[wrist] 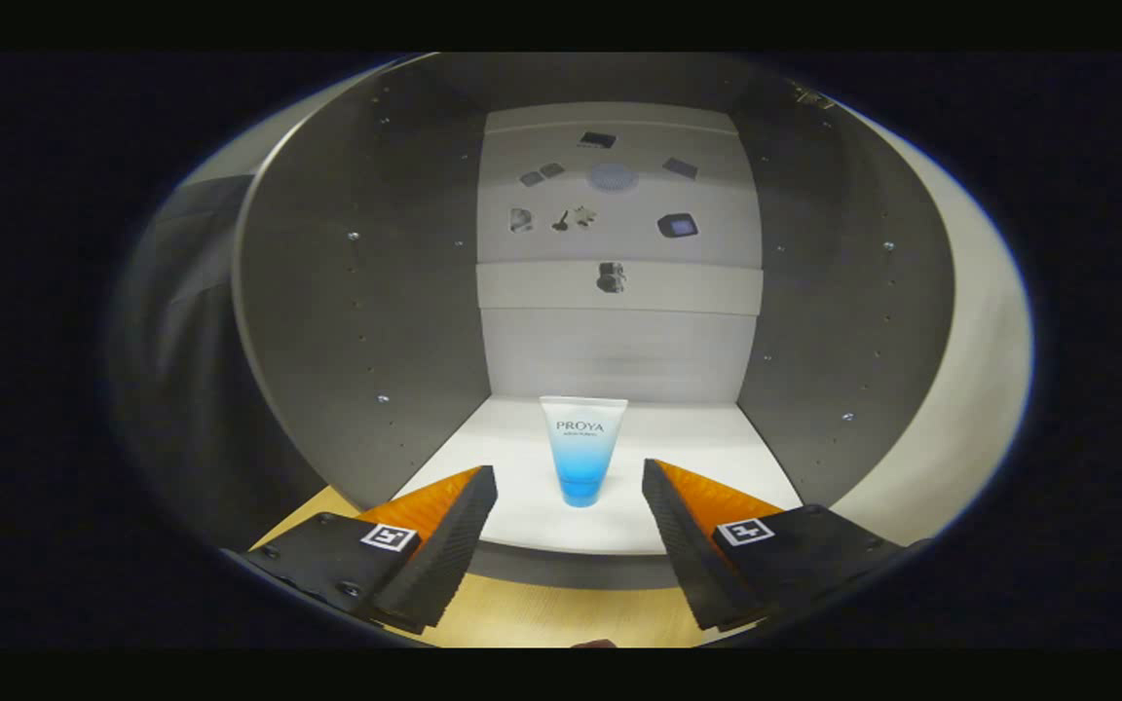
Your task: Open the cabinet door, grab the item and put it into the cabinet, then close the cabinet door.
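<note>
A white and blue tube [581, 451] stands cap-down on the white floor [688, 458] of the open cabinet, near its front edge. My gripper [569, 487] is open, its fingertips on either side of the tube's lower part and slightly in front of it, not touching it. The left finger [444, 545] and right finger [688, 545] hover over the cabinet's front lip. The cabinet's grey side walls [376, 292] rise on both sides, and its white back panel [619, 331] carries several small dark stickers.
A wooden tabletop [542, 613] lies below the cabinet's front edge, under the fingers. The cabinet's pale outer edge [960, 389] curves at the right. A dark surface [181, 341], perhaps the open door, stands at the left of the cabinet.
</note>
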`<state>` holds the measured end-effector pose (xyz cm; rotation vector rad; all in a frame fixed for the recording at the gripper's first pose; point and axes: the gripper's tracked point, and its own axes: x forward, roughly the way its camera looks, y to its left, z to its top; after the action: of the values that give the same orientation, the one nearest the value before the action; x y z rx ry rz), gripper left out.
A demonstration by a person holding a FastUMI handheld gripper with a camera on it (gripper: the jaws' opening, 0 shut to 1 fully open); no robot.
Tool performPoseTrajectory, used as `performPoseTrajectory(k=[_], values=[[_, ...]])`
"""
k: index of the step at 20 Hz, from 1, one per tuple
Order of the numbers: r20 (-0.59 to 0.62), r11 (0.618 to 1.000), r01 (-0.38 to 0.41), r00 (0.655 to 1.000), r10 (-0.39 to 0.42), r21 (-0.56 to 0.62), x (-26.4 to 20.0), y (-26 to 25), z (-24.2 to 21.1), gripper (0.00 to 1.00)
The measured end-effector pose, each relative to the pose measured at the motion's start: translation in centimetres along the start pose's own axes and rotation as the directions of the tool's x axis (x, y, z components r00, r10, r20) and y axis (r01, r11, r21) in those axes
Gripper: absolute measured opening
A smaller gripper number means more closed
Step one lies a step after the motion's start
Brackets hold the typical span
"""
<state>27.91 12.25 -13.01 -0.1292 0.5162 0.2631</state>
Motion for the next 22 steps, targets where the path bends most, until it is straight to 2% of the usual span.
performPoseTrajectory(k=[5, 8, 11, 17, 19, 22], values=[[0.119, 0.999, -0.016, 0.993, 0.019, -0.028, -10.4, 2.9, 0.2, 0.96], [0.197, 1.000, -0.001, 0.980, 0.003, -0.012, -17.1, 3.5, -0.3, 0.96], [0.227, 1.000, 0.020, 0.974, -0.024, 0.019, -23.6, 2.9, -1.7, 0.96], [0.311, 0.990, 0.127, 0.940, -0.139, 0.060, -36.3, -3.4, -2.6, 0.96], [0.337, 0.987, 0.139, 0.928, -0.159, 0.083, -40.0, -5.4, -3.2, 0.96], [0.357, 0.968, 0.197, 0.902, -0.242, 0.158, -45.1, -10.4, -4.4, 0.96]])
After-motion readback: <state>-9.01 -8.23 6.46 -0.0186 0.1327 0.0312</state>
